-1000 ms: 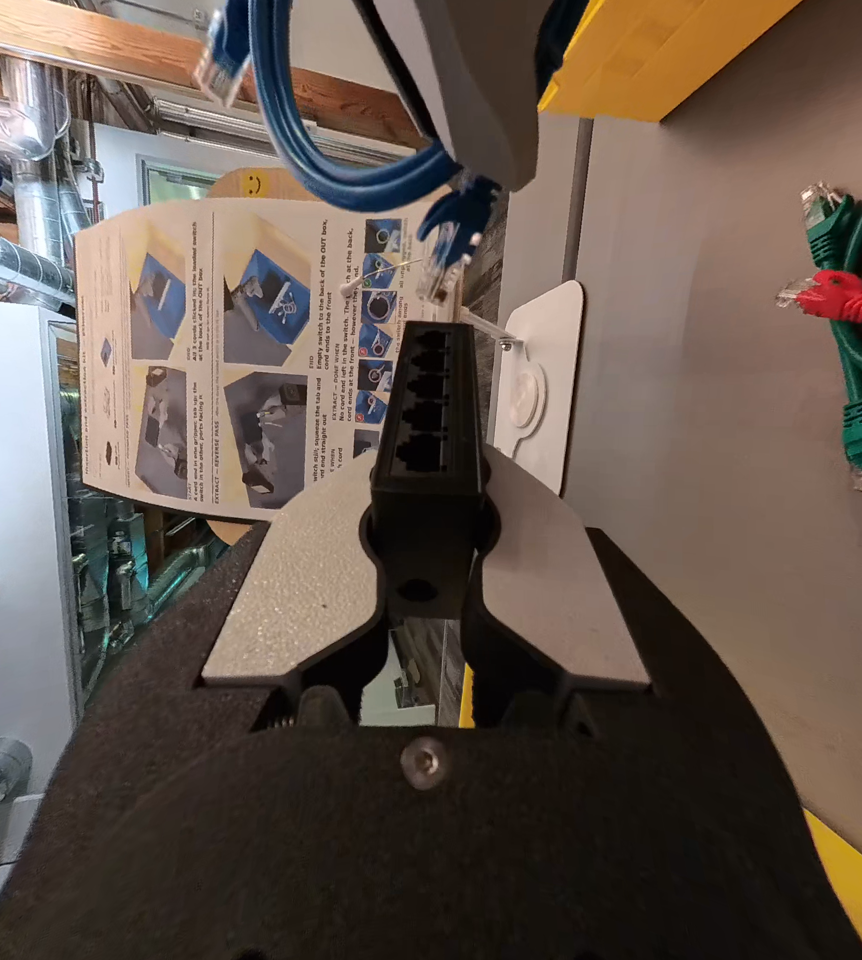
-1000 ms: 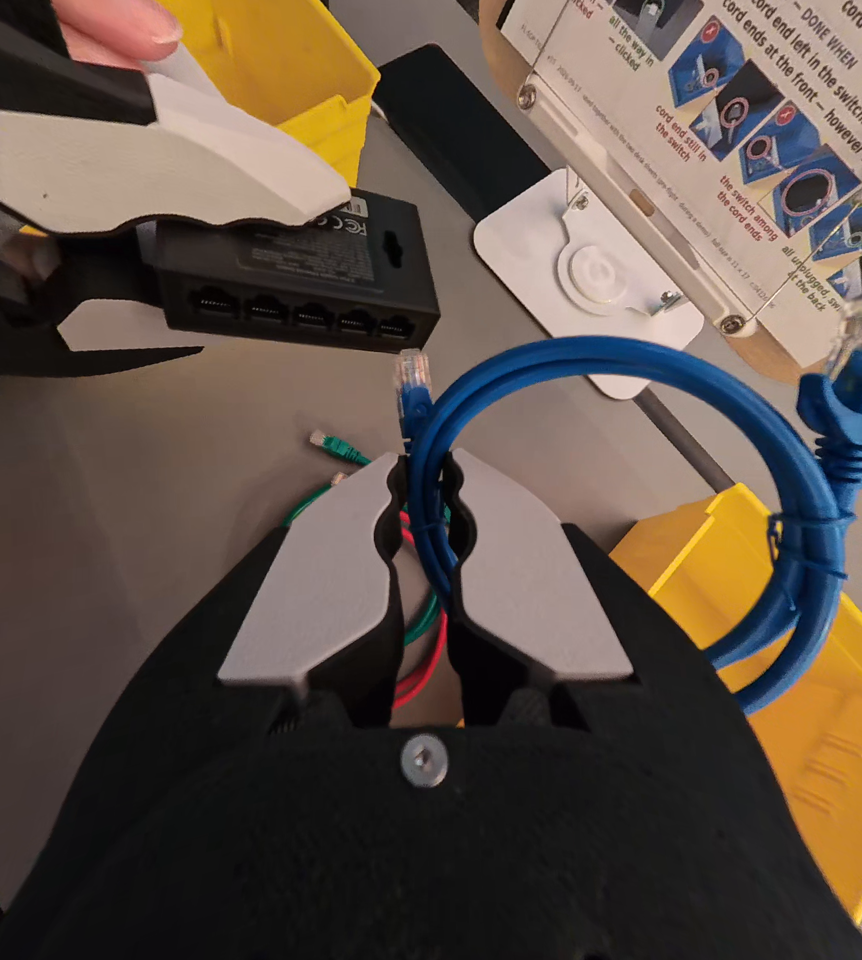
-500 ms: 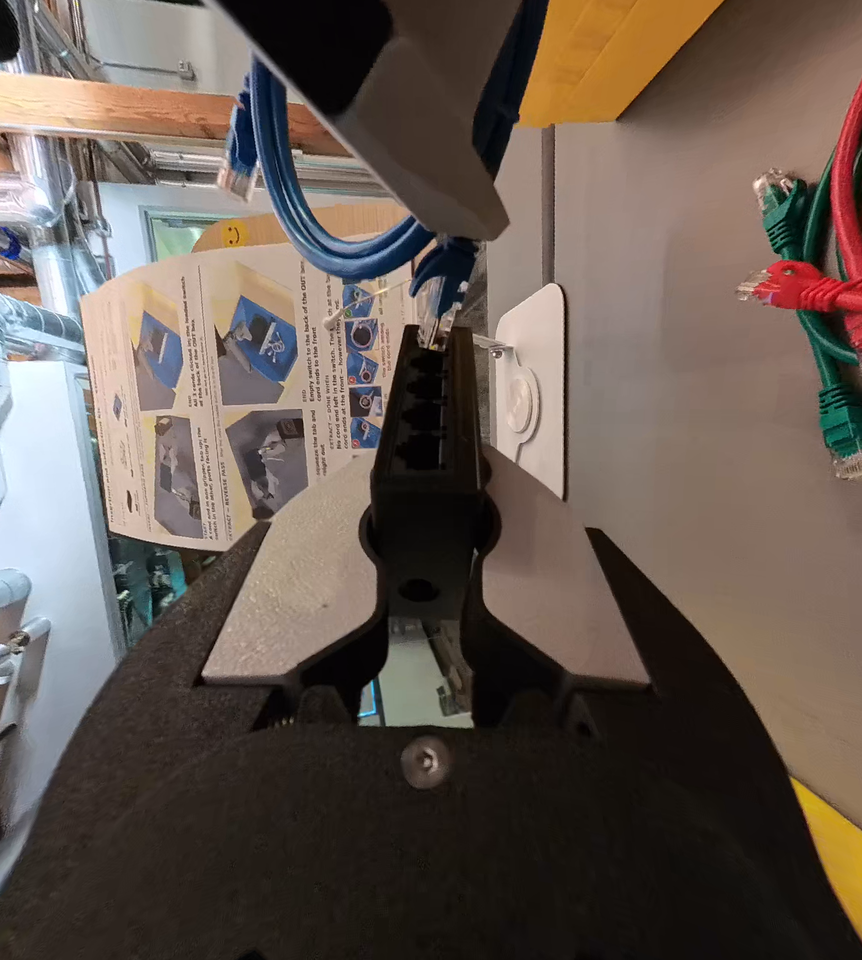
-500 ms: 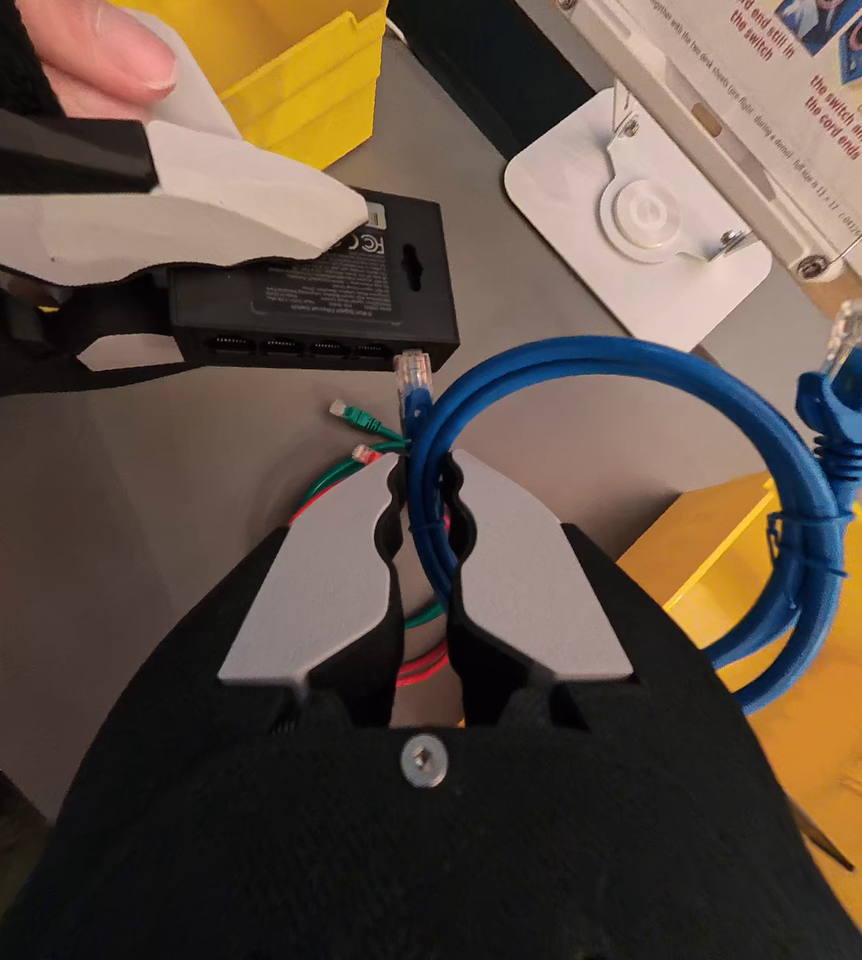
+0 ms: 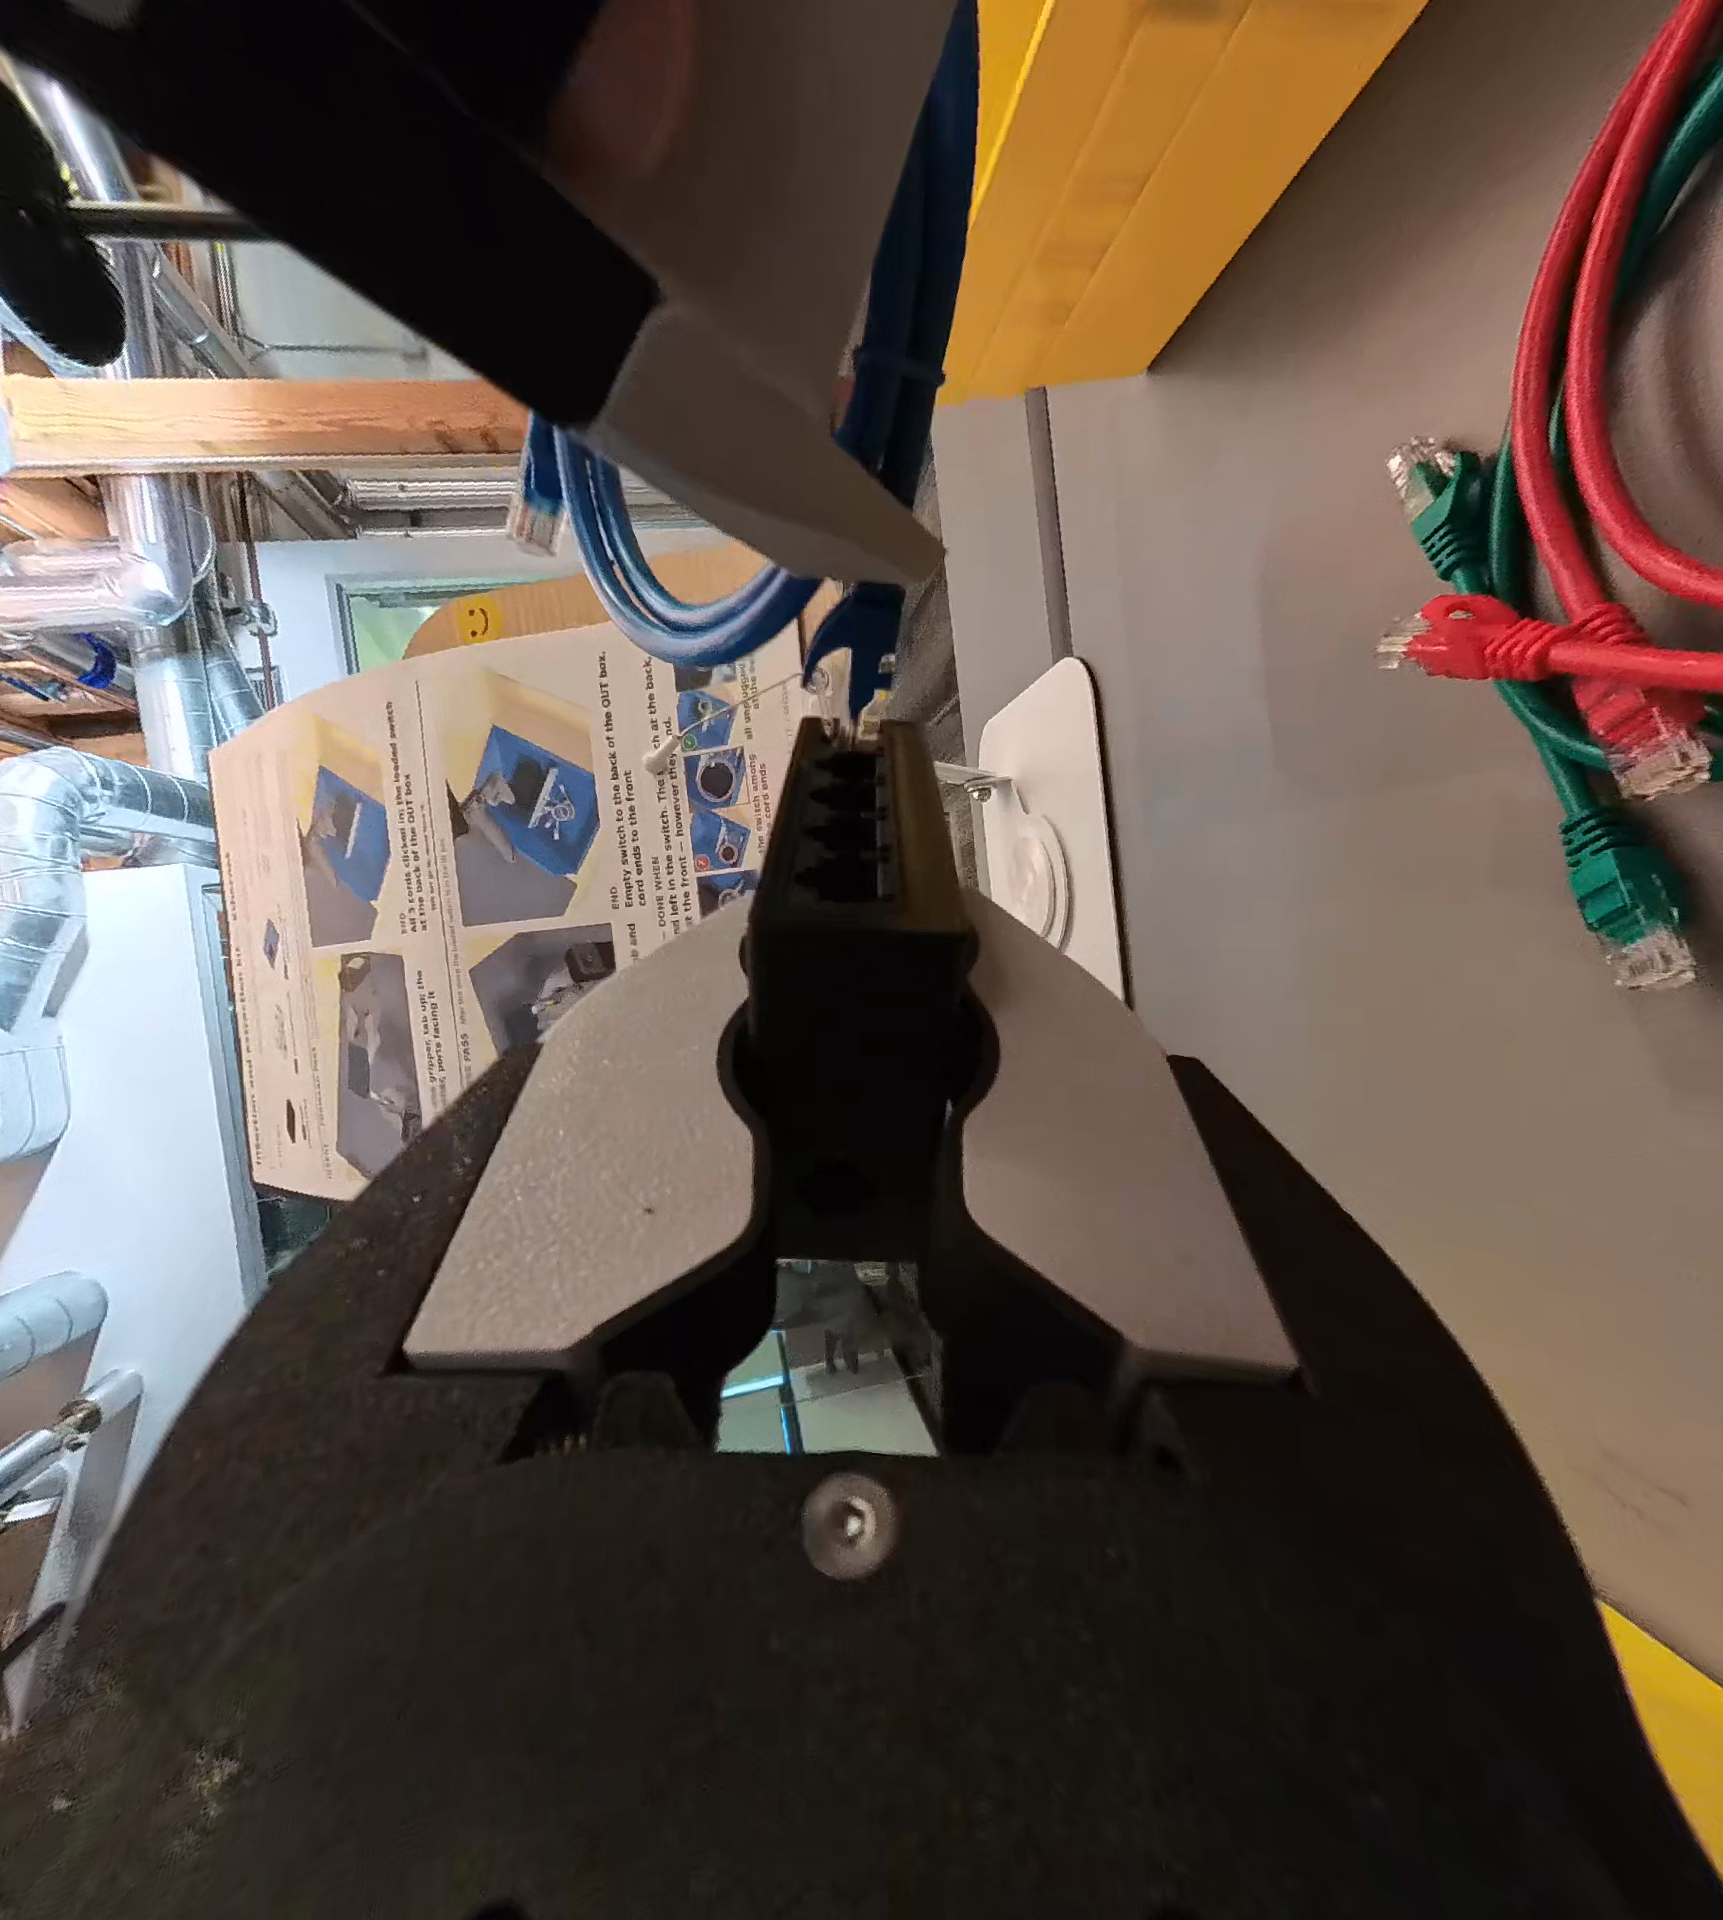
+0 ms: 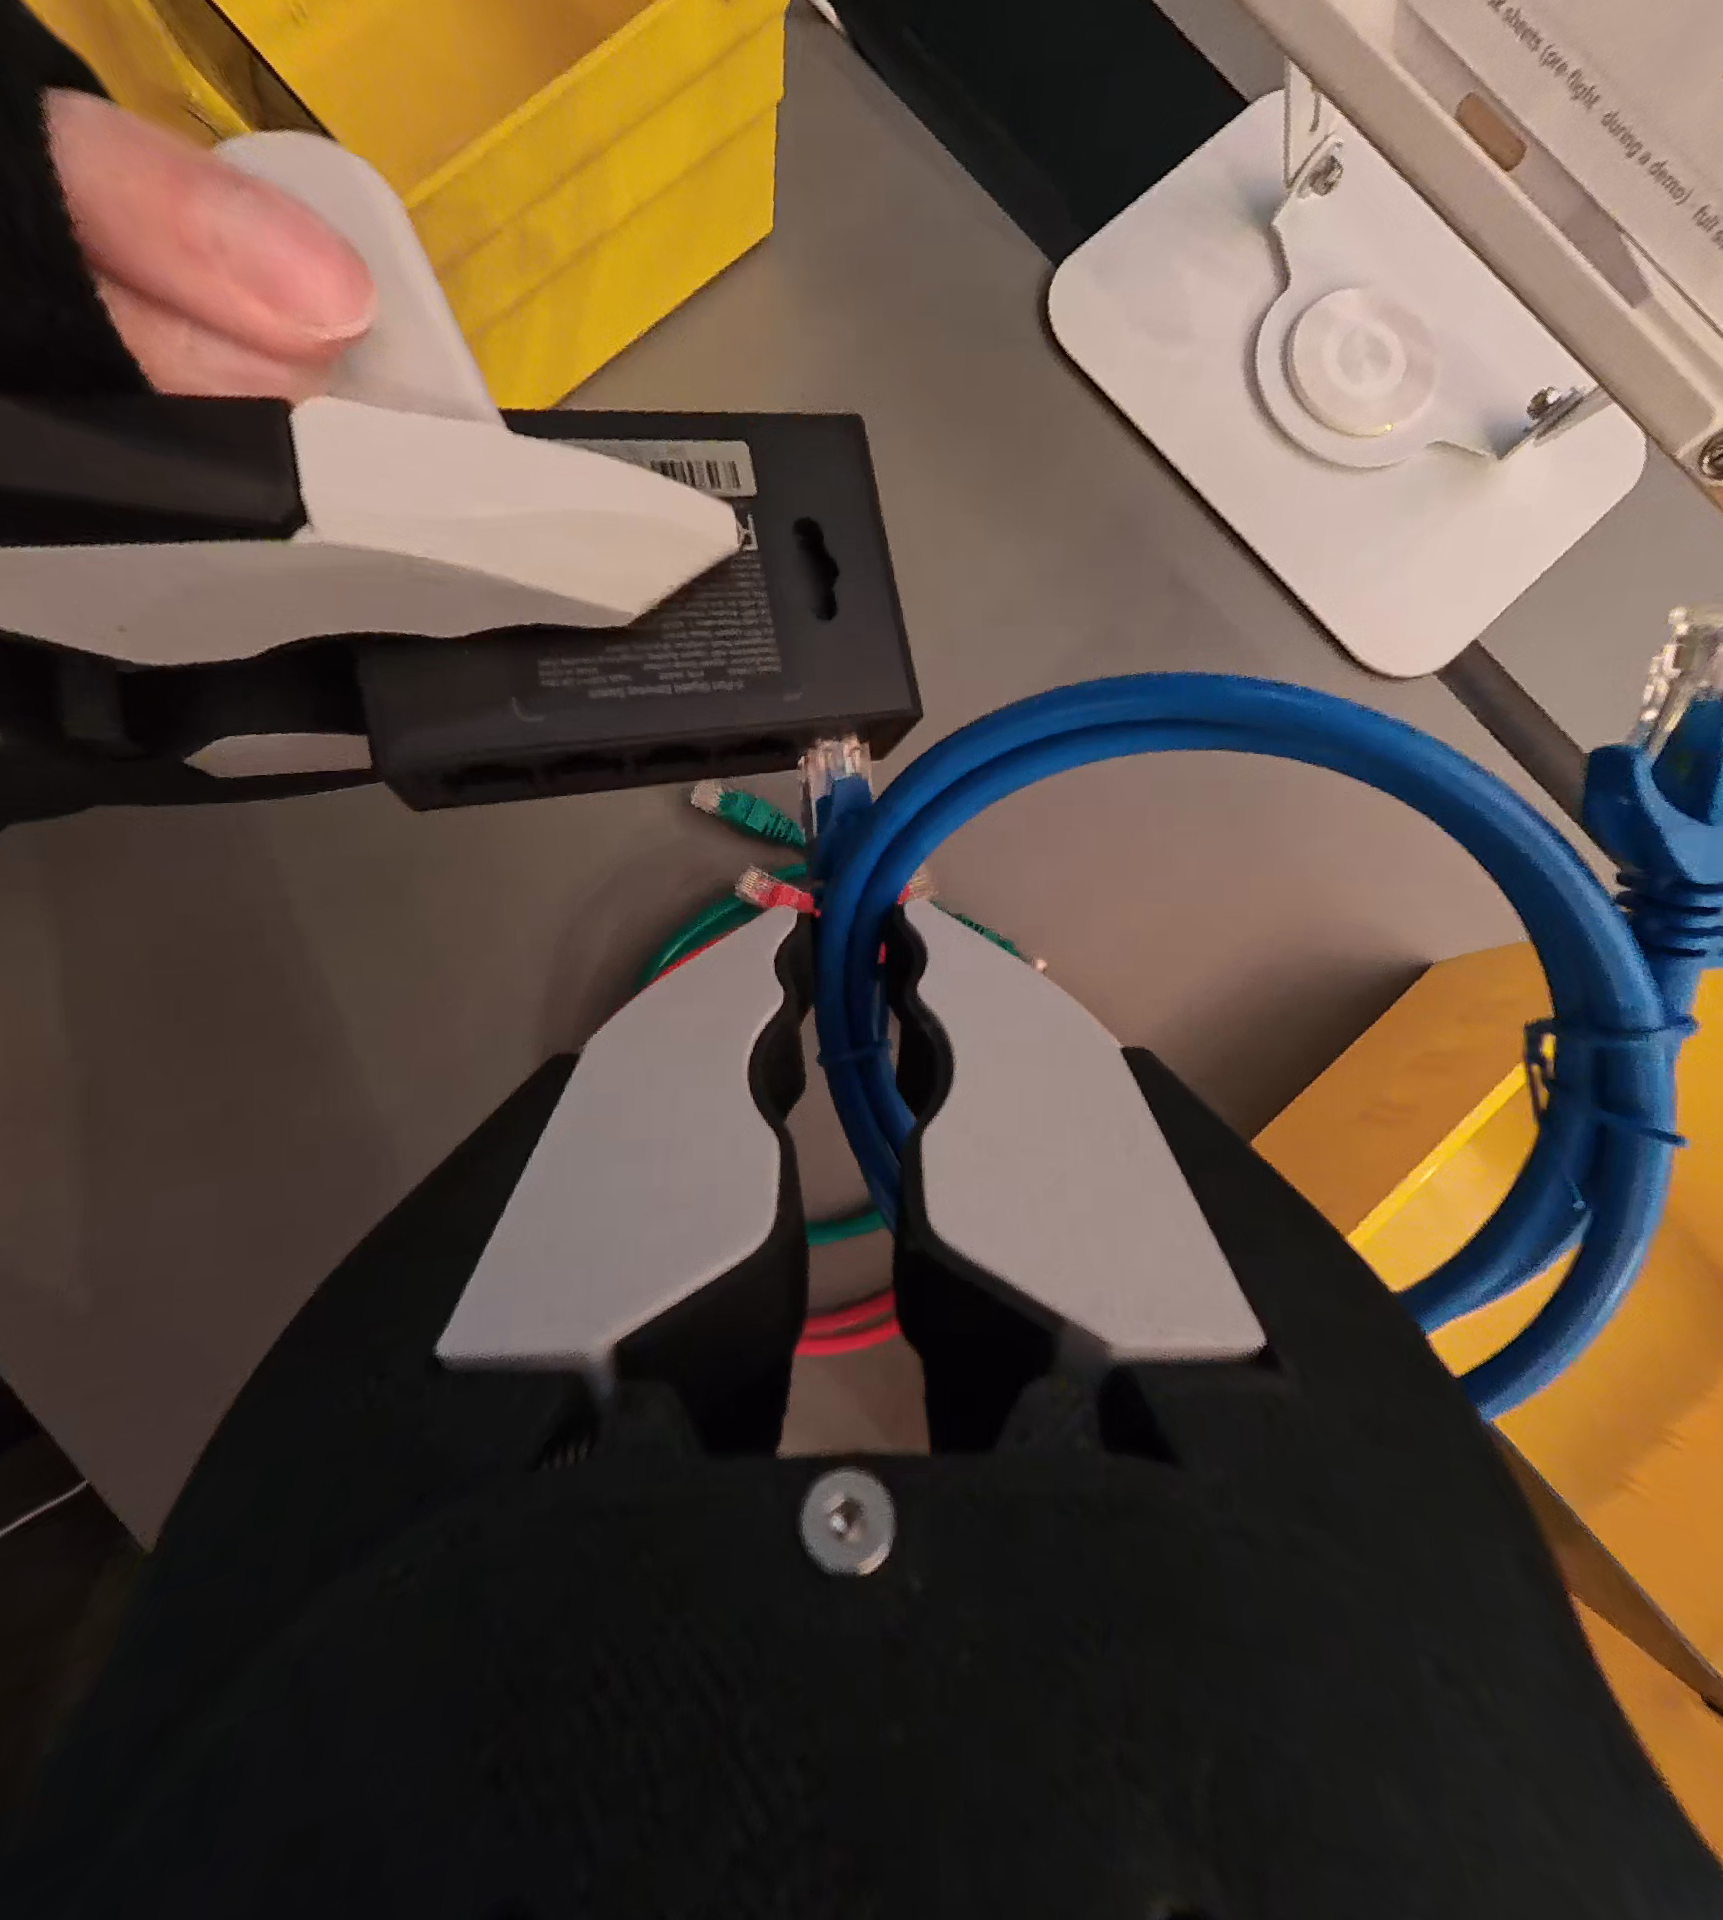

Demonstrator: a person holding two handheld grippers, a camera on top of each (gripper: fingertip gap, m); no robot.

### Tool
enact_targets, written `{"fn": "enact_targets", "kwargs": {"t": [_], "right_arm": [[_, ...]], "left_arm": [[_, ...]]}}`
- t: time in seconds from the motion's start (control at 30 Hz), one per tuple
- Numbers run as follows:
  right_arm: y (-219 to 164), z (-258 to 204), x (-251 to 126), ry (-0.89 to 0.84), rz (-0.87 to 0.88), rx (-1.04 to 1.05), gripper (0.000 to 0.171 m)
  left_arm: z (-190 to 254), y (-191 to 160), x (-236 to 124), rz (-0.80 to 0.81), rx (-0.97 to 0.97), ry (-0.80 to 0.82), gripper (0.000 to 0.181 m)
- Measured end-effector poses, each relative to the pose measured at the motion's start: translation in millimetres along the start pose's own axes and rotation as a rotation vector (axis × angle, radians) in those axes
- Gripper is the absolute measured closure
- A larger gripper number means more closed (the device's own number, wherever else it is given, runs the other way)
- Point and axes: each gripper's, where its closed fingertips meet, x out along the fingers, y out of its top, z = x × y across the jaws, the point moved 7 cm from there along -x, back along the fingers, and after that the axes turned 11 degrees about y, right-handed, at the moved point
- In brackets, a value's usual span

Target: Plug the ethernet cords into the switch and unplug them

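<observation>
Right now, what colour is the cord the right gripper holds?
Blue cord, clamped in the right gripper; the right wrist view shows it best.

Blue cord plug tip sits at the switch end port; can't tell if seated, ports blurred there. Left gripper fingers cover switch's rear half. Red cord and green cord cut off at right edge in left wrist view.

The left gripper clamps the black switch in its jaws, ports facing out. A blue ethernet cord plug touches the farthest port. Red cord and green cord lie on the tabletop.
</observation>
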Motion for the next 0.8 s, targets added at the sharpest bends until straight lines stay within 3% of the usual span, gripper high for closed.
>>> {"fn": "enact_targets", "kwargs": {"t": [0.37, 0.63, 0.8], "right_arm": [[5.0, -5.6, -7.8, -0.032, 0.042, -0.036, 0.157], [6.2, -1.3, -7.4, -0.085, 0.034, -0.079, 0.158], [13.2, -3.5, -14.8, -0.033, 0.144, -0.079, 0.158]], "left_arm": [[-6.1, -8.1, 3.4, -0.007, -0.042, 0.121, 0.152], [-1.1, 0.9, 2.3, 0.033, -0.104, 0.050, 0.153], [-9.6, -8.5, 3.2, -0.014, -0.161, 0.085, 0.152]]}}
